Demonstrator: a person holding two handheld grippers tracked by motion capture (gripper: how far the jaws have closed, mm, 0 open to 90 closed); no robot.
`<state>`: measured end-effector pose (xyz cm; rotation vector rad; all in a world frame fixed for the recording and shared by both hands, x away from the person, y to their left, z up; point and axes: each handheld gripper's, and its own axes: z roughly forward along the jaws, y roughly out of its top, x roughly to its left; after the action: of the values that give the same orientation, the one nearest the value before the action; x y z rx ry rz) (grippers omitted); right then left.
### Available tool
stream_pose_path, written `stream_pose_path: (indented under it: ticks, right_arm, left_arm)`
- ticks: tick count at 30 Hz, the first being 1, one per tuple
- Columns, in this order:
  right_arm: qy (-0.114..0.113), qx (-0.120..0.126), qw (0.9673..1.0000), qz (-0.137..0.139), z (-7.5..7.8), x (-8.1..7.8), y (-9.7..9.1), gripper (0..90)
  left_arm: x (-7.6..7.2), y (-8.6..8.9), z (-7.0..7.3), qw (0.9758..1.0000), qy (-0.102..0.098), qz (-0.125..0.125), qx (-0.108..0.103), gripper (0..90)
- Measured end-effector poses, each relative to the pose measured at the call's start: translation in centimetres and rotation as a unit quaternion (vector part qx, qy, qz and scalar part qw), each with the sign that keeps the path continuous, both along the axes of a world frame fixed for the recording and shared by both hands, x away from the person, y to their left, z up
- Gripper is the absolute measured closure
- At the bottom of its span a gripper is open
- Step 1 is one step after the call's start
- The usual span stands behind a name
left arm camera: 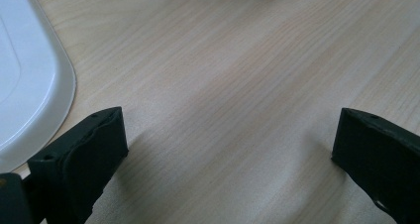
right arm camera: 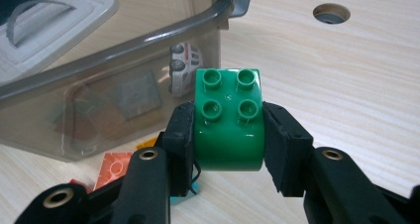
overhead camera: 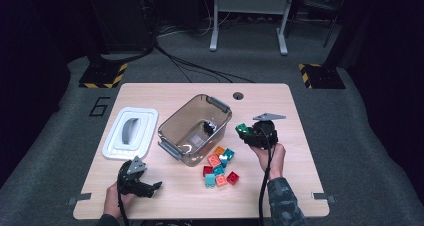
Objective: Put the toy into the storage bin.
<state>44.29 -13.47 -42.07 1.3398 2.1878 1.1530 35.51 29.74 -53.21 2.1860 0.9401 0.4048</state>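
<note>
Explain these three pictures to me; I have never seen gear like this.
A person at a table holds hand-worked tongs in each hand. The top picture looks down from above; the other two come from cameras riding on each tongs. The right tongs are shut on a green brick, held beside a clear bin with a toy car inside. The left tongs rest open over bare wood, holding nothing. The bin's white lid lies to the left, and a pile of bricks sits in front of the bin.

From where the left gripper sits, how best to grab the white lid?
Take the lid by its raised grey handle, coming straight down from above. The lid lies flat on the table, so its thin rim offers little; the arched handle stands proud for the fingers to straddle.
</note>
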Motion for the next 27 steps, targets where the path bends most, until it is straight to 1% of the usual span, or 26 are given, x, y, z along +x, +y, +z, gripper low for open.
stream_pose_path:
  ticks: [3,4,8,10,11,13,19,21,23,24,26,27]
  right_arm:
    - [0.004,0.001,1.0000,-0.002,0.4,0.3,0.1,58.9]
    - [0.001,-0.003,1.0000,0.000,0.6,0.4,0.1,58.9]
    - [0.000,0.002,1.0000,0.003,1.2,0.7,0.2,58.9]
    - [-0.003,0.002,1.0000,0.004,1.6,0.9,0.3,59.0]
    - [-0.002,0.004,1.0000,0.003,1.8,1.0,0.3,58.9]
    - [-0.007,0.001,1.0000,0.005,2.3,1.2,0.5,59.0]
    - [-0.014,0.000,0.9998,0.011,3.6,1.9,1.2,58.9]
    - [-0.016,-0.002,0.9998,0.012,3.8,2.0,1.3,58.9]
    - [-0.019,-0.004,0.9997,0.016,4.5,2.4,1.8,58.9]
    - [-0.025,-0.008,0.9995,0.019,4.7,2.6,2.0,58.9]
    - [-0.023,-0.008,0.9995,0.021,5.0,2.7,2.2,58.9]
    - [-0.026,-0.008,0.9994,0.023,5.2,2.9,2.4,58.9]
  left_arm:
    - [0.0,0.0,0.0,1.0000,0.000,0.000,0.000,0.4]
    - [0.0,0.0,0.0,1.0000,-0.001,0.000,0.001,0.4]
    - [0.0,0.0,0.0,1.0000,-0.001,0.000,0.000,0.4]
    - [0.0,0.0,0.1,1.0000,0.001,-0.001,0.005,0.4]
    - [0.0,0.0,0.0,1.0000,-0.001,0.000,0.001,0.4]
    - [0.0,0.0,0.0,1.0000,0.000,0.000,0.000,0.4]
    - [0.0,0.0,0.0,1.0000,0.000,0.000,0.000,0.4]
    - [0.0,0.0,0.0,1.0000,-0.001,0.000,0.001,0.4]
    - [0.0,0.0,0.0,1.0000,-0.001,0.000,0.001,0.4]
    - [0.0,0.0,0.0,1.0000,0.000,-0.001,0.002,0.4]
    - [0.0,0.0,0.0,1.0000,0.000,-0.001,0.003,0.4]
    - [0.0,0.0,0.0,1.0000,0.000,0.000,0.001,0.4]
